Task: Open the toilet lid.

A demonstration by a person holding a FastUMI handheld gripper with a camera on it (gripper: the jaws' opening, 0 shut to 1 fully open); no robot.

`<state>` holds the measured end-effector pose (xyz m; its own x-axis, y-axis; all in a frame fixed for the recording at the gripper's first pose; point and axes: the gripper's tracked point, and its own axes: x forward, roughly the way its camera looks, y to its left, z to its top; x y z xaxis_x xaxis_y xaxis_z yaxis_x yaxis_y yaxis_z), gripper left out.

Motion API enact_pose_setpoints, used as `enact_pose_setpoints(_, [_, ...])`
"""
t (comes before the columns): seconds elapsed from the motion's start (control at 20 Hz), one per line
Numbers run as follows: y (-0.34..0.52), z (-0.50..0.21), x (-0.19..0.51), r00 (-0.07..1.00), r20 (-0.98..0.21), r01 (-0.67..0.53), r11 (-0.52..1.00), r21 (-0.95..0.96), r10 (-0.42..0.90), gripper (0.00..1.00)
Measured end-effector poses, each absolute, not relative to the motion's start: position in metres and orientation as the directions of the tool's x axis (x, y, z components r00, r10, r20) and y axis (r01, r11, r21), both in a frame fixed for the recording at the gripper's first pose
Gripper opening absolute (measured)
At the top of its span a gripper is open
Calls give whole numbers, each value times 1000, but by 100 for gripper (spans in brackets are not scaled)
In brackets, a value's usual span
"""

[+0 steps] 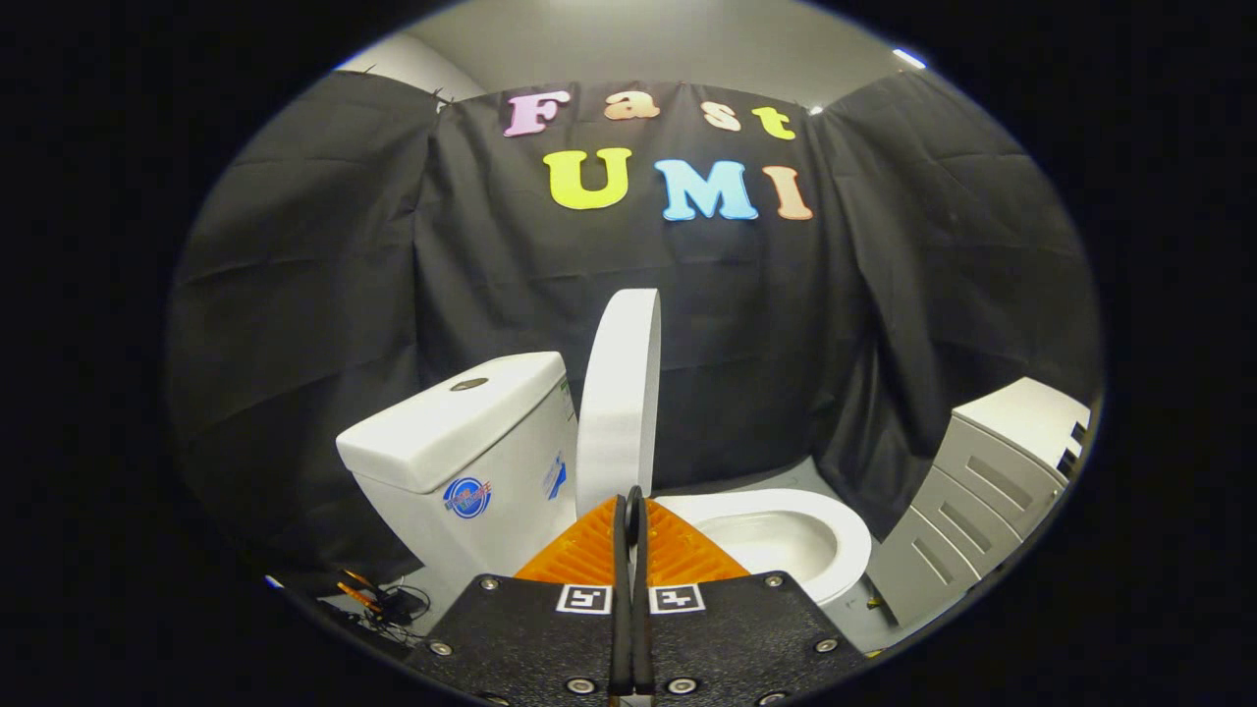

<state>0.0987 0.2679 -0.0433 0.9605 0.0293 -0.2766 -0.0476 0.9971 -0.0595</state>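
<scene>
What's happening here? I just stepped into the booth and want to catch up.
A person is working a handheld gripper on a toilet. The toilet lid already stands upright, next to the tank, and the bowl is open. The gripper's fingers are closed together with nothing between them, their tips just in front of the lid's lower edge. A grey drawer cabinet stands past the bowl, and some cables lie on the floor beside the tank.

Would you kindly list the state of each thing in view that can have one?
toilet lid: raised, standing upright beside the tank
toilet bowl: uncovered
tank: cover on
drawer cabinet: drawers shut
gripper: fingers closed together, gripping nothing, tips just before the lid's base
</scene>
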Motion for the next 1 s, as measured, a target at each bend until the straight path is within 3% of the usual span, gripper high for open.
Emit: enact_pose_setpoints(1.0, [353,-52,108,959,-246,-191,962,-198,140,0])
